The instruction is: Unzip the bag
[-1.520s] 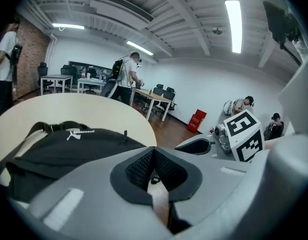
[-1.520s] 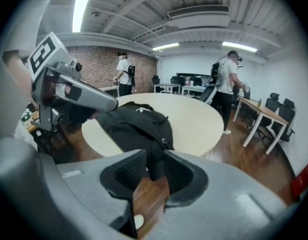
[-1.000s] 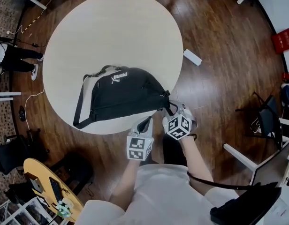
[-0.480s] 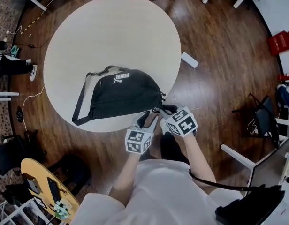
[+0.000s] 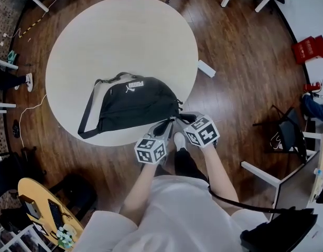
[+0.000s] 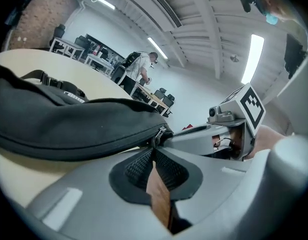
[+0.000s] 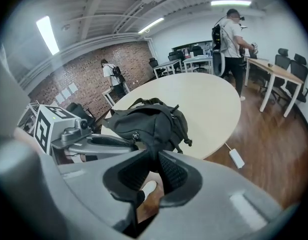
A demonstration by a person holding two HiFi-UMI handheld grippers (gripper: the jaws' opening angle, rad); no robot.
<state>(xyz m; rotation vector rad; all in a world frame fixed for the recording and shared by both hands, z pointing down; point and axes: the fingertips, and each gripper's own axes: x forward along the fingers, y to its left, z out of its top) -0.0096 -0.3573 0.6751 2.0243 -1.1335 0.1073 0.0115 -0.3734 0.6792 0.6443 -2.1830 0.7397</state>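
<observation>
A round, pale table (image 5: 125, 30) stands on a dark wood floor (image 5: 245, 88) in an open workroom with a brick wall (image 7: 89, 69) and ceiling strip lights. A black bag (image 5: 132, 104) with a white logo (image 5: 131, 86) lies on the part of the table nearest the person, who stands at the table's edge with a gripper in each hand. The bag's strap (image 5: 88, 119) trails down its left side toward the rim, and its right end reaches the table edge, where both grippers meet it side by side. In the left gripper view, the left gripper (image 6: 154, 153) is closing. Its jaws are nearly together, only a thin wedge of floor shows between the pads, and the tips pinch the metal zipper pull (image 6: 160, 133) at the end of the zipper line. In the right gripper view, the right gripper (image 7: 151, 154) is clamped on the bag's end, with a fold of black fabric running down between its ribbed pads. The bag's zipper looks closed along the length that shows. A small white box (image 5: 206, 68) lies on the floor just beyond the table's right side. Across the room, another person (image 7: 231, 36) stands by desks and office chairs.
</observation>
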